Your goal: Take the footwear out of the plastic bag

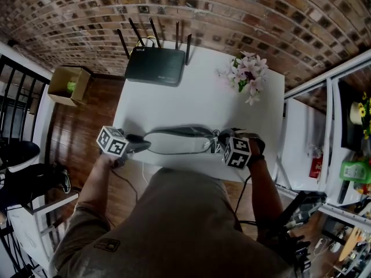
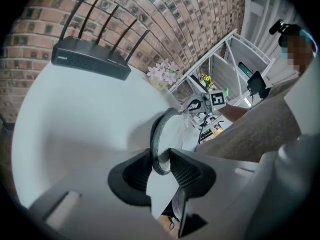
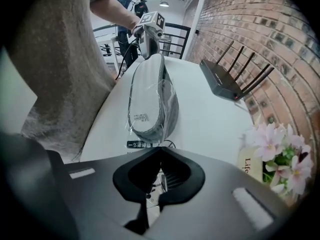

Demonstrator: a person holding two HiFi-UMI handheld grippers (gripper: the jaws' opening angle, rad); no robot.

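Now, footwear (image 1: 177, 142): grey, inside a clear plastic bag (image 3: 167, 109), lying across the white table (image 1: 197, 97) at its 6 o'clock edge.
Left gripper (image 2: 161, 166): jaws pinching the footwear's rim, 9 o'clock end.
Right gripper (image 3: 159, 181): jaws pressed together, seemingly on the bag's film, 3 o'clock end.
Router (image 1: 155, 65): 11 o'clock.
Flowers (image 1: 248, 74): 1 o'clock.

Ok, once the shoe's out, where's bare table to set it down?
Free: the wide patch of table between the router, the flowers and the bag. Crowded: the front edge, filled by the bag.
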